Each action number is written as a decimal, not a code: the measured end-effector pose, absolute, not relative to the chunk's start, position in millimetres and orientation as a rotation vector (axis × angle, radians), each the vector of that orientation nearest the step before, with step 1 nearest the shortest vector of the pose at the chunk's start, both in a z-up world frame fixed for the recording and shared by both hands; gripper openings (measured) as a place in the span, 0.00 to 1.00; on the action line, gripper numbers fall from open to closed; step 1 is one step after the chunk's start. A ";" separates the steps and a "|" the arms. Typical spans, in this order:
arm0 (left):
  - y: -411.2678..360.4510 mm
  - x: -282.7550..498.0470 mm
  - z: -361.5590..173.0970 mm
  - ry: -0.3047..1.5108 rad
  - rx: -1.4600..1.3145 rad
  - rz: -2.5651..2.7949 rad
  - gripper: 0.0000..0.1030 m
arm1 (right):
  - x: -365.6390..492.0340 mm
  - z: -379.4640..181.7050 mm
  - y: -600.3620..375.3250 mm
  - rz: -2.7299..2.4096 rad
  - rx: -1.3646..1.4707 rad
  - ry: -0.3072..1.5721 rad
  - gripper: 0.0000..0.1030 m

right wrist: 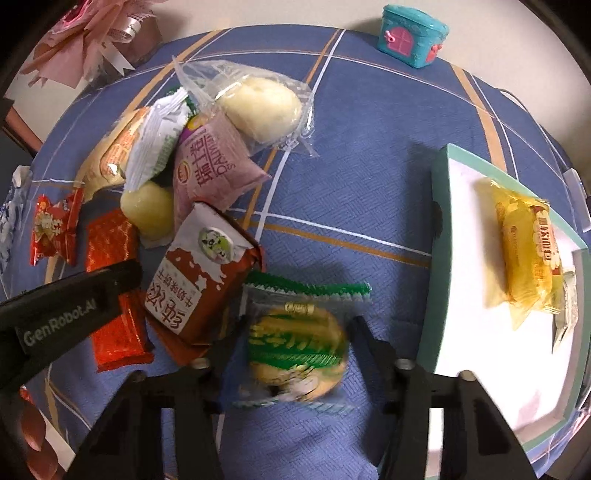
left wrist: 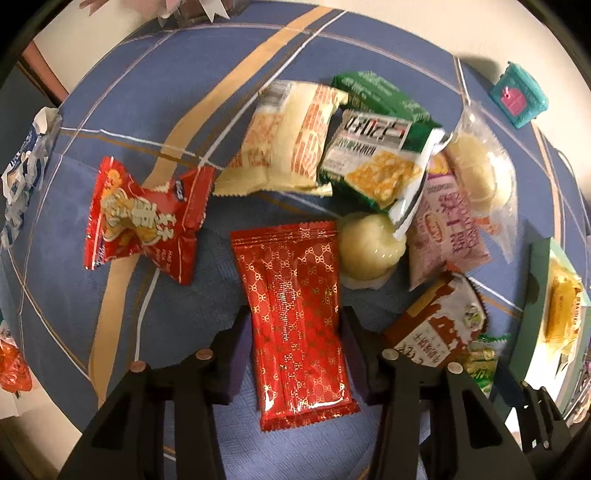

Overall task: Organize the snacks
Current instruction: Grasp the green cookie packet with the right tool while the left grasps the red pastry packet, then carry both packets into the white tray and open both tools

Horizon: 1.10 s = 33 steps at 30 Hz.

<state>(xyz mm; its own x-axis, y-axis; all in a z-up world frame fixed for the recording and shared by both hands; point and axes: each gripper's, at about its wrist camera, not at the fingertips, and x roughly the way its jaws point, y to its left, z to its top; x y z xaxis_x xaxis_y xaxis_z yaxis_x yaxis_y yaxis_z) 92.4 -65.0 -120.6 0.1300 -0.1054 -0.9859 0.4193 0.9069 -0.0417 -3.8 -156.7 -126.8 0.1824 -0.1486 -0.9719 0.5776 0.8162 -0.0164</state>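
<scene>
setting: a home, most likely a dining or living-room table. evidence: blue tablecloth (right wrist: 351, 177) with tan and white plaid stripes, spread over a pale tabletop; loose heap of individually wrapped snacks (left wrist: 332, 155) of mixed brands; teal toy chest (right wrist: 412, 35) with pink window and trim, near the far edge; pink ribbon bouquet (right wrist: 96, 40) at the far corner; teal-rimmed white box (right wrist: 439, 206) holding a yellow cake packet (right wrist: 528, 251).

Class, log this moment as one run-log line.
left gripper: open, astride red packet | right gripper: open, astride green-striped packet | box: holds yellow packet
</scene>
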 end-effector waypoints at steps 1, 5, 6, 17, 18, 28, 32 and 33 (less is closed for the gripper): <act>-64.0 92.2 -117.0 1.385 0.266 -0.391 0.47 | -4.3 -125.2 -157.2 -0.539 0.400 1.290 0.51; -57.6 94.2 -100.5 1.348 0.246 -0.394 0.46 | -11.0 -113.8 -167.3 -0.550 0.452 1.278 0.51; -55.9 94.7 -95.9 1.337 0.241 -0.394 0.46 | -13.6 -106.4 -170.9 -0.549 0.465 1.271 0.51; -45.3 87.1 -37.8 1.212 0.188 -0.431 0.46 | -36.0 -53.4 -187.4 -0.560 0.528 1.164 0.51; -48.1 84.3 -34.3 1.205 0.186 -0.438 0.46 | -37.3 -51.4 -188.2 -0.561 0.531 1.160 0.51; -106.8 45.9 -22.6 1.173 0.233 -0.542 0.46 | -83.5 -42.0 -239.5 -0.717 0.618 1.096 0.51; -137.4 20.3 -21.1 1.163 0.283 -0.623 0.46 | -120.1 -34.6 -271.5 -0.828 0.667 1.057 0.51; -143.3 15.9 -21.8 1.162 0.291 -0.638 0.46 | -130.3 -32.9 -279.5 -0.854 0.678 1.048 0.51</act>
